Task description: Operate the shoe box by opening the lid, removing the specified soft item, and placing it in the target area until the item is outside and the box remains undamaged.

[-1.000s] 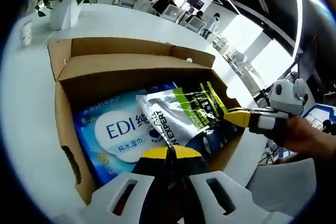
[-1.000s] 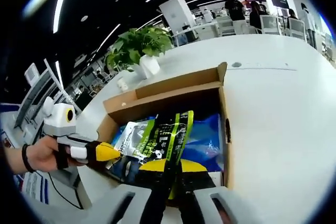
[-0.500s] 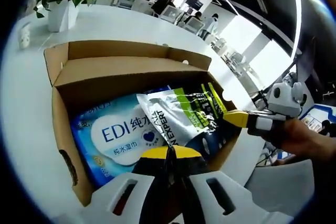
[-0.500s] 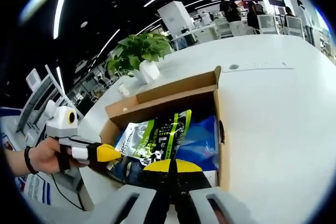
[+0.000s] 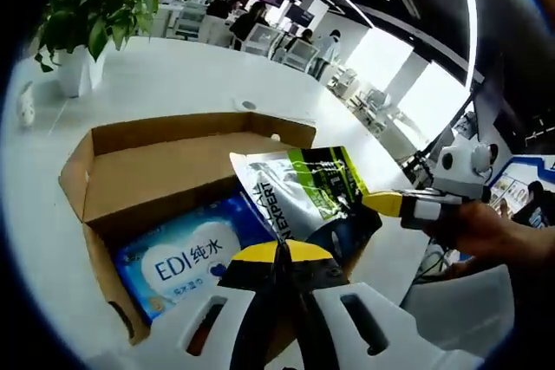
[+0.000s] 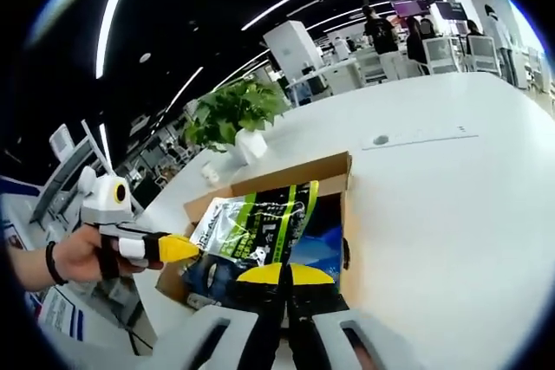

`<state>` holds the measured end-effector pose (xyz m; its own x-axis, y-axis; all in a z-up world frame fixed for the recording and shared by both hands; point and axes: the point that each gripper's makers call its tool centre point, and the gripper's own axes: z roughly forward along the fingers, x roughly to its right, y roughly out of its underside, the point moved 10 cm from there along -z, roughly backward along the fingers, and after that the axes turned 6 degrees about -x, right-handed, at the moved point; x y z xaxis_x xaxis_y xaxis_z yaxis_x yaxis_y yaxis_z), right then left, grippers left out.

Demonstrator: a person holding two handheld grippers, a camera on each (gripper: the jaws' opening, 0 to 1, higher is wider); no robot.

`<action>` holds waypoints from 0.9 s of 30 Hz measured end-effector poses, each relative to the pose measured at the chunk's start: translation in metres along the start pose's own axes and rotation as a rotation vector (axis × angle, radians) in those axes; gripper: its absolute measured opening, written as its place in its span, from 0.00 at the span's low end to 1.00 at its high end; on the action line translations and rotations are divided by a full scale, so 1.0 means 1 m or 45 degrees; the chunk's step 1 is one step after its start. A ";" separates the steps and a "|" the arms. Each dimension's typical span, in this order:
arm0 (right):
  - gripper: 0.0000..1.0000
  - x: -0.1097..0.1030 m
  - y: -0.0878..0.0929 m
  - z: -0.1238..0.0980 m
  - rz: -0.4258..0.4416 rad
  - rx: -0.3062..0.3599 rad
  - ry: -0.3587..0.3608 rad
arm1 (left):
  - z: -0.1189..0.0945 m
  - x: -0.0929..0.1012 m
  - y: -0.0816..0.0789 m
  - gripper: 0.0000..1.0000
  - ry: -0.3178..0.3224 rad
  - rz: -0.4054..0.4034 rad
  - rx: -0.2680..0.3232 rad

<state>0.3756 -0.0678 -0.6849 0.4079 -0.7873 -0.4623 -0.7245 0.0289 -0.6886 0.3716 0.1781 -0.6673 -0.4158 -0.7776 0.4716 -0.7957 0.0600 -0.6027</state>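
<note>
- The box (image 5: 165, 188) sits open on the white desk (image 5: 173, 75), its flaps folded out; in the right gripper view the box (image 6: 286, 181) lies in front of a potted plant (image 6: 234, 114).
- A silver, green and black pouch (image 5: 303, 192) is raised above the box's opening, tilted, with its lower dark end near the box's front edge.
- In the right gripper view the same pouch (image 6: 260, 227) stands up out of the box, just above the right gripper (image 6: 284, 279).
- The right gripper's yellow-tipped fingers (image 6: 303, 276) are pressed together on the pouch's lower edge, gripping it.
- In the left gripper view the right gripper (image 5: 390, 204) comes in from the right, held in a hand (image 5: 473, 231), its yellow tip at the pouch's side.
- The left gripper (image 5: 279, 257) has its fingers (image 5: 251, 255) closed, with no gap between them; they sit just in front of the pouch, and I cannot tell whether they are touching it.
- In the right gripper view the left gripper (image 6: 178, 249) reaches in from the left, its yellow tip beside the pouch's edge.
- A blue pack (image 5: 186, 257) of wet wipes lies flat inside the box, under the pouch.
- The plant (image 5: 82, 19) in a white pot stands toward the desk's far edge, well apart from the box.
</note>
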 end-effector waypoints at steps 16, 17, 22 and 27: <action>0.00 0.060 0.013 -0.069 0.064 0.051 0.116 | 0.053 0.071 -0.014 0.00 0.117 0.131 -0.066; 0.00 0.063 0.014 -0.072 0.068 0.054 0.122 | 0.056 0.075 -0.014 0.00 0.124 0.136 -0.069; 0.00 0.078 0.021 -0.092 0.080 0.058 0.159 | 0.072 0.093 -0.016 0.00 0.164 0.155 -0.092; 0.00 0.094 0.026 -0.107 0.105 0.071 0.186 | 0.088 0.111 -0.017 0.00 0.192 0.181 -0.114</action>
<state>0.3361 -0.2072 -0.6863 0.2604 -0.8617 -0.4356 -0.7185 0.1284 -0.6836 0.3777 0.0363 -0.6612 -0.5821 -0.6555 0.4811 -0.7576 0.2224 -0.6137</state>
